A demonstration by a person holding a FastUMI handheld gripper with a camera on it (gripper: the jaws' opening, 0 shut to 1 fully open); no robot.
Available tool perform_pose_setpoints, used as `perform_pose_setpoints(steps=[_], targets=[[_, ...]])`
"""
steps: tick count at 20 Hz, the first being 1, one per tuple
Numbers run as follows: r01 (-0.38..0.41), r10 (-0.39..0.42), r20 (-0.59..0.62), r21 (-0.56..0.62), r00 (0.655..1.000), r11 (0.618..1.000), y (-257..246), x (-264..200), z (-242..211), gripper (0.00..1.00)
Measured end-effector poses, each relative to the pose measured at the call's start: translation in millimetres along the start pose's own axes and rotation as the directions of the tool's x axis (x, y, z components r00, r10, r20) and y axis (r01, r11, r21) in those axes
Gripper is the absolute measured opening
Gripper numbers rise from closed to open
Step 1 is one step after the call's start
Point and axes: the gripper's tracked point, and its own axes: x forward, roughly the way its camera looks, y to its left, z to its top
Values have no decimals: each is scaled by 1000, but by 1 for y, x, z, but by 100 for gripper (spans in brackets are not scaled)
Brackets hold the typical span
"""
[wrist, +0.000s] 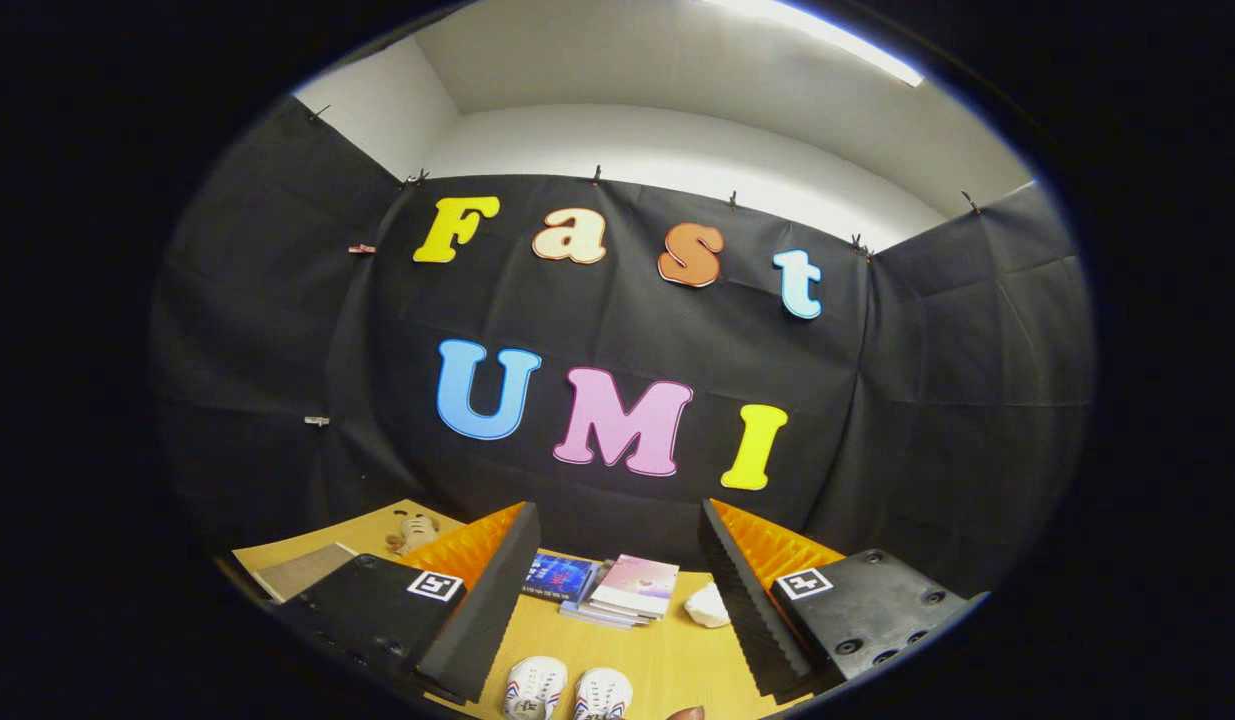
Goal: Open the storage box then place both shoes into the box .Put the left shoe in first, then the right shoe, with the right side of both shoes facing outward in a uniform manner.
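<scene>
The gripper [617, 600] is held high with its fingers wide and empty, so the two shoes [567, 692] sit between them, ready to pick.

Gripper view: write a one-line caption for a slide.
Open gripper held above a wooden table, a pair of white shoes between its fingers and a stack of books beyond.

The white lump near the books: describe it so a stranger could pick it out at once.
Start at the wooden table below the black cloth wall. Between the open jaws of the gripper, beyond the pair of shoes, lies a stack of books. The lump sits just beside that stack, near one jaw: a small, crumpled, plain white thing, irregular where the books are flat and printed.
</scene>
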Motion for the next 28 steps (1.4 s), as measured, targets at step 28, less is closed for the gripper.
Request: perform_pose_setpoints(steps=[28], targets=[[-42, 949, -143, 986, 281, 161, 287, -28, -325, 97]])
